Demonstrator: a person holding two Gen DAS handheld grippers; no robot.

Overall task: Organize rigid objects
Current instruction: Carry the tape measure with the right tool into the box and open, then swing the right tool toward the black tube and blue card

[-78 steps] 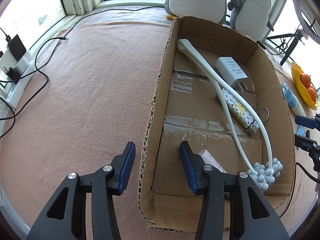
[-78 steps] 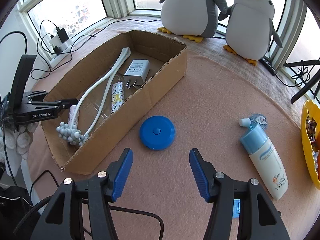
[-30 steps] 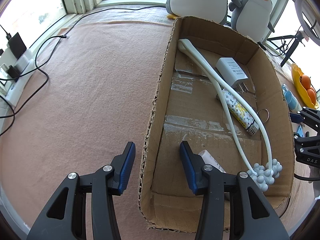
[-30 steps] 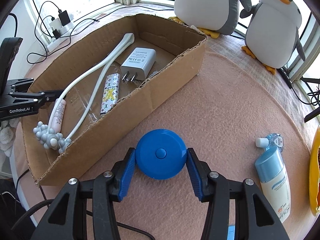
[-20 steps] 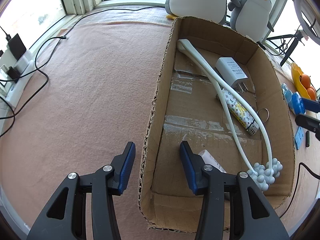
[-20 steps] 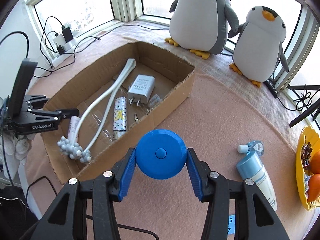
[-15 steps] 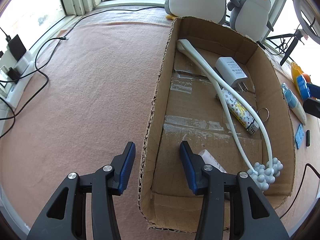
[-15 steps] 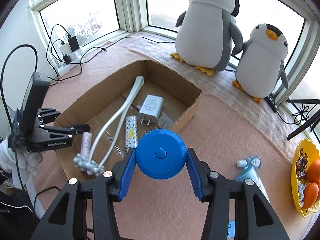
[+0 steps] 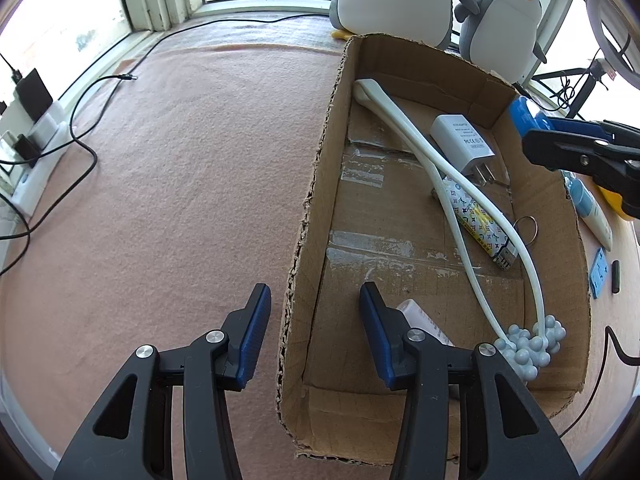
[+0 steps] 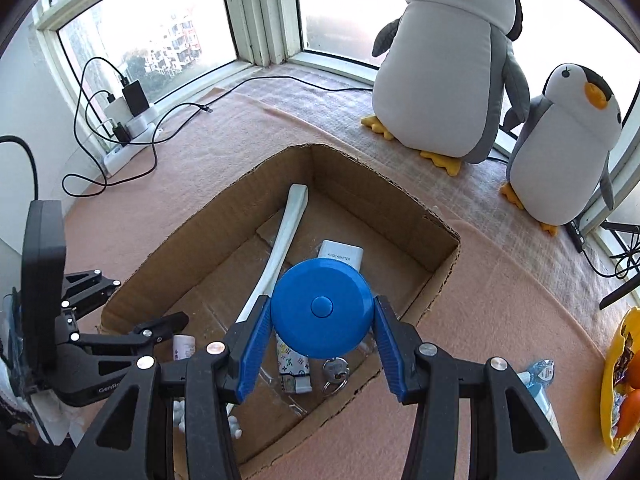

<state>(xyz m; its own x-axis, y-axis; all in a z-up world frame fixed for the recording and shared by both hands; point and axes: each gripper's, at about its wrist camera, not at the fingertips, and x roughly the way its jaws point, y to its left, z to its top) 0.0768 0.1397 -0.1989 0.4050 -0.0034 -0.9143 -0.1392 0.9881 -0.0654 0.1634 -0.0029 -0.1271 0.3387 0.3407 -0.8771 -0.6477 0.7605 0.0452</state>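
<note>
Lifted clear of the pink felt-covered desk [image 10: 500, 280] and carried over the open brown cardboard box [image 10: 448, 236]: the round blue plastic tape-measure case [image 10: 322, 308], clamped at its two sides between the blue pads of the right hand-held gripper [image 10: 322, 320]. Hung above the box's interior, over the white plug-in power adapter [image 10: 340, 254] and the patterned white tube [image 10: 292, 364], not yet set down. Seen from the left wrist too, as a blue edge entering at the right, above the far box wall [image 9: 520, 114].

Judged from this: transport nearly done, with lowering and release into the box as the likely remaining step. Free cardboard floor visible toward the left wall [image 9: 380, 208], clear of the long white massage stick with the beaded head [image 9: 460, 184].

Against the view 2.6 seconds back: case then flat on the desk beside the box, right jaws wide apart and short of it. At one second back, jaws closed on it at desk level. In the two views after that, case raised higher each time and brought nearer the box. Box contents in the same places throughout.

Left hand-held gripper [image 9: 314, 332] unchanged across all views: jaws apart, empty, straddling the near left wall of the box, one finger outside and one inside. Blue-capped white lotion bottle [image 10: 540, 392] left on the desk to the right, outside the box.
</note>
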